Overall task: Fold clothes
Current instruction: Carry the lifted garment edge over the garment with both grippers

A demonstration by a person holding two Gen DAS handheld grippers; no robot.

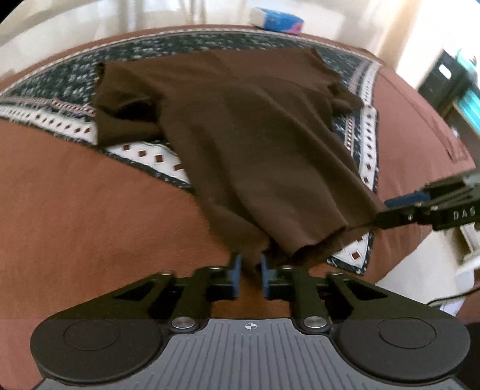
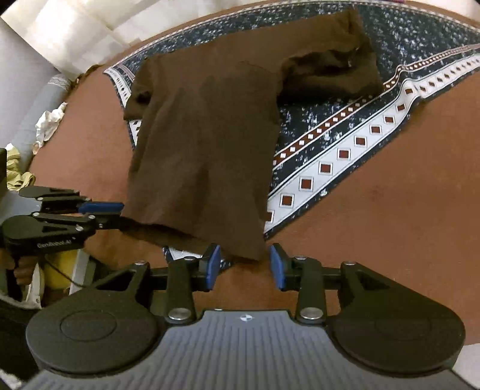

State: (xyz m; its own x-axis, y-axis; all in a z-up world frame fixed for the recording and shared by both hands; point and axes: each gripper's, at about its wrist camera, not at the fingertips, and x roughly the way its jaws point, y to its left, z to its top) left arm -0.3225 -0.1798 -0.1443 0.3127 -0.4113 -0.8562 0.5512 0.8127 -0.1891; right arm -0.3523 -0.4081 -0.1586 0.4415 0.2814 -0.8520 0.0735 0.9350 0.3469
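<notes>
A dark brown T-shirt (image 1: 240, 135) lies flat on a patterned blanket (image 1: 60, 81), collar end far, hem toward me. My left gripper (image 1: 250, 267) is shut on the hem's left corner, with cloth bunched between its blue pads. In the right wrist view the same shirt (image 2: 204, 135) stretches away, and my right gripper (image 2: 245, 264) stands open with the hem's right corner lying loose between its pads. Each gripper also shows in the other's view at the hem: the left gripper (image 2: 114, 214) and the right gripper (image 1: 381, 211).
The blanket (image 2: 345, 144) rests on a rust-brown bedspread (image 2: 390, 210) that surrounds it. A blue and white tissue pack (image 1: 276, 19) lies beyond the far edge. Crumpled white cloth (image 2: 49, 123) and other clutter sit off the bed's left side. A hand (image 2: 21, 267) holds the left gripper's handle.
</notes>
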